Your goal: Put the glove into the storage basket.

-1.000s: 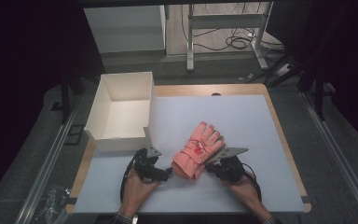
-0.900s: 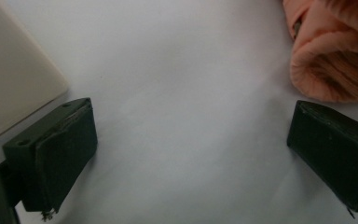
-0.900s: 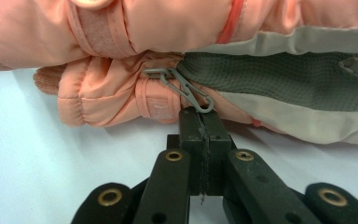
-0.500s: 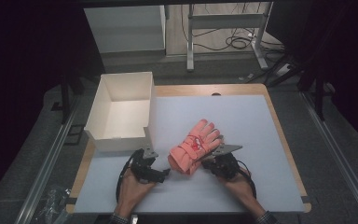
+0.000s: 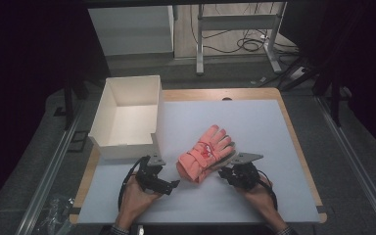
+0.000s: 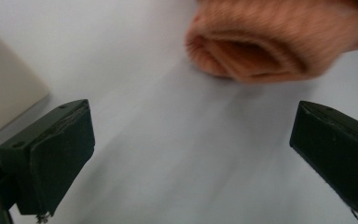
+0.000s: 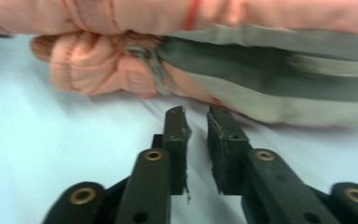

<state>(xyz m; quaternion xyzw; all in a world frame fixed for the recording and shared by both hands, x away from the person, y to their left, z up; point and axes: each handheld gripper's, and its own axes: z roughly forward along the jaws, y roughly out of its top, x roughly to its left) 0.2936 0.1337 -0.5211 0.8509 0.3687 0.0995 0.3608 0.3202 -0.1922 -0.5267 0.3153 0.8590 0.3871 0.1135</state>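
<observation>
Although nothing is gripped at this moment, the pink padded glove [image 5: 205, 153] is clearly the thing being worked on: it lies flat on the pale mat toward the near edge of the table [image 5: 254, 117], slightly right of its middle, fingers pointing toward the far right corner and cuff toward the near edge. It is judged soft, light and bulky, so it can be expected to sag and fold when lifted rather than keep its shape, and little squeezing force is needed. The ribbed knit cuff [image 6: 242, 56], seen open-mouthed in the left gripper view, offers a firm, thin edge that could be pinched well; the quilted fingers would likely slip or bunch. A grey palm panel [image 7: 279, 60] is shown along the glove's underside in the right gripper view, and its smoother fabric is judged more slippery.

The left gripper [image 5: 168, 185] is held near the cuff, apart from it, with its jaws spread wide. The right gripper [image 5: 223, 173] is placed just beside the glove's right edge, its jaws nearly pressed together with a narrow gap, holding nothing.

An open white box [image 5: 127, 117] is set at the left edge of the table, well apart from the glove.
</observation>
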